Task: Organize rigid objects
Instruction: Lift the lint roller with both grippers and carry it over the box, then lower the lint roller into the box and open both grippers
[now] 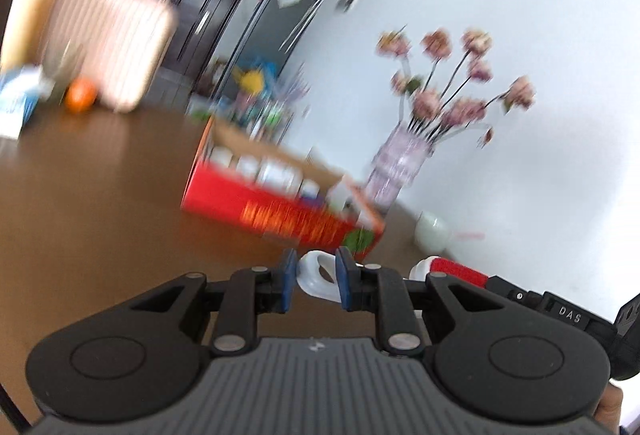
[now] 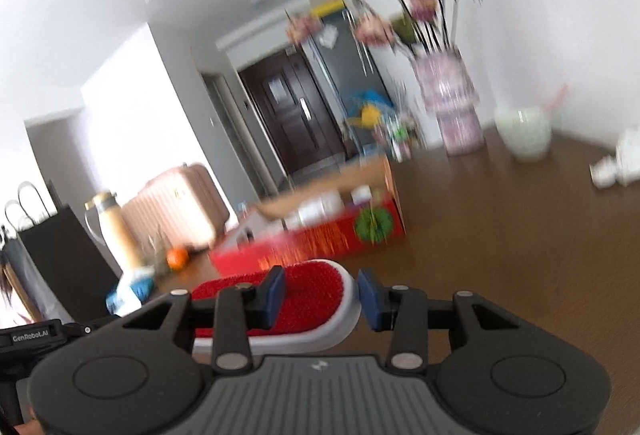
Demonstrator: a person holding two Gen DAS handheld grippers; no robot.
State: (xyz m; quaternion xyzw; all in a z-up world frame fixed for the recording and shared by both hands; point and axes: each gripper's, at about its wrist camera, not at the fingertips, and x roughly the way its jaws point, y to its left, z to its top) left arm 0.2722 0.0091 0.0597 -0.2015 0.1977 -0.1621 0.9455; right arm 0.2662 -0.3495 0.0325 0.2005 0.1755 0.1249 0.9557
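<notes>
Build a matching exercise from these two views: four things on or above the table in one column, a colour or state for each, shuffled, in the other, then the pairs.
Things:
1. brush
2. box
3. vase
4. orange

Descriptions:
A. holds pink flowers, stands near the wall
B. red bristles on a white body, held off the table by both hand-held grippers
C. small round fruit beside the tan bottle
D. red, open-topped, with white-capped containers inside

Pairs: 1-B, 2-D, 3-A, 4-C
</notes>
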